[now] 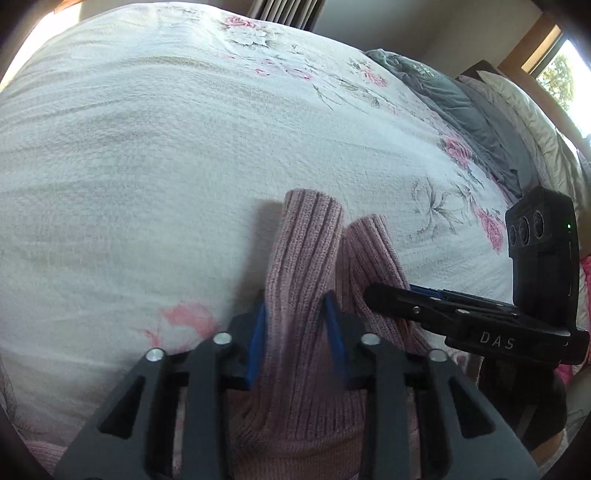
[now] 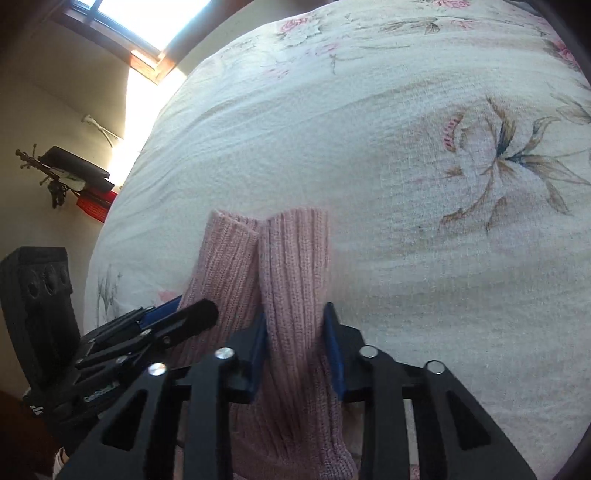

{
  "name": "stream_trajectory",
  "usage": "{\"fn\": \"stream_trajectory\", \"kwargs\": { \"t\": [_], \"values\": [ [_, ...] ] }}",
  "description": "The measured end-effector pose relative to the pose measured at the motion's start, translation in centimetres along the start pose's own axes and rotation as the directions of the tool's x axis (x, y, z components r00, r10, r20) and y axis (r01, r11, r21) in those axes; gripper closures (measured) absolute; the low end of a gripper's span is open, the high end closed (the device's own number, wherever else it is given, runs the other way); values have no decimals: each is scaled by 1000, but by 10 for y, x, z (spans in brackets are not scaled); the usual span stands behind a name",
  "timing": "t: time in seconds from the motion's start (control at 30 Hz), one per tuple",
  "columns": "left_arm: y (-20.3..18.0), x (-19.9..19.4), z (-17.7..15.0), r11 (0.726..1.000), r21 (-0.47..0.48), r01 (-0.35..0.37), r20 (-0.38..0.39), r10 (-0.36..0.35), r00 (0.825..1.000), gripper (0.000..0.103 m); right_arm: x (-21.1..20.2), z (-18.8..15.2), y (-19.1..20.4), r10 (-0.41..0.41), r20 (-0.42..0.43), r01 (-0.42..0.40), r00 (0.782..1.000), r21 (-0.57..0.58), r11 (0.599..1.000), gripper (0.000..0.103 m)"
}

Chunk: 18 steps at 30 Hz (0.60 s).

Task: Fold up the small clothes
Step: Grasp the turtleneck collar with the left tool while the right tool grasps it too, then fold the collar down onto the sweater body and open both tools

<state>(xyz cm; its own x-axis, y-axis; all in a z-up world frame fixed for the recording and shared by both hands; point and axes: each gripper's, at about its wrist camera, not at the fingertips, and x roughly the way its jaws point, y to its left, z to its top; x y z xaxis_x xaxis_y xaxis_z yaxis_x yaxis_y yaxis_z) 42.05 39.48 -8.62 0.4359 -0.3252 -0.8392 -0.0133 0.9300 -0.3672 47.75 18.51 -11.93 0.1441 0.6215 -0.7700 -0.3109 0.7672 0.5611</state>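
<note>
While both grippers hang over the bed (image 1: 129, 147), each one has a ribbed pink sleeve running between its blue pads. In the left wrist view, the left gripper (image 1: 297, 339) has its jaws drawn in around one sleeve (image 1: 295, 266); the pads (image 1: 256, 339) lie against the knit on both sides, though the blur keeps me from telling how hard they press. The cuff of that sleeve points away from the camera and lies on the floral cover. Just beside it, to the right, the second sleeve (image 1: 373, 258) lies at a slight angle, so the two cuffs spread apart while the sleeves meet lower down. The right gripper (image 1: 388, 295) comes in from the right edge of this view, its black fingertip over the second sleeve; a black camera block (image 1: 539, 240) sits on top of it.

From the right wrist view, the right gripper (image 2: 297, 339) likewise has its jaws narrowed on a sleeve (image 2: 295, 266), pads (image 2: 334, 343) touching the fabric at either side. The other sleeve (image 2: 225, 258) lies just to the left, cuffs touching at the top, and the left gripper (image 2: 195, 314) reaches over it from the left edge.

The sweater body (image 1: 303, 417) bunches under the grippers at the near edge of the bed. Grey bedding (image 1: 454, 107) and a pale pillow (image 1: 524, 110) lie at the far right, and a window (image 2: 125, 22) shows beyond the bed.
</note>
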Motion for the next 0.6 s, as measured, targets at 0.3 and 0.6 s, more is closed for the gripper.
{"fn": "stream_trajectory", "kwargs": {
  "t": [0.3,0.6],
  "values": [
    [-2,-53,-19,992,6,127,157,-126,979,91,-60,-28,23,31,141,-5,989,-181,983,87],
    [-24,-110,-90,975,158,155,204,-185,961,89,-108,-101,53,54,170,11,984,-362,932,86]
  ]
}}
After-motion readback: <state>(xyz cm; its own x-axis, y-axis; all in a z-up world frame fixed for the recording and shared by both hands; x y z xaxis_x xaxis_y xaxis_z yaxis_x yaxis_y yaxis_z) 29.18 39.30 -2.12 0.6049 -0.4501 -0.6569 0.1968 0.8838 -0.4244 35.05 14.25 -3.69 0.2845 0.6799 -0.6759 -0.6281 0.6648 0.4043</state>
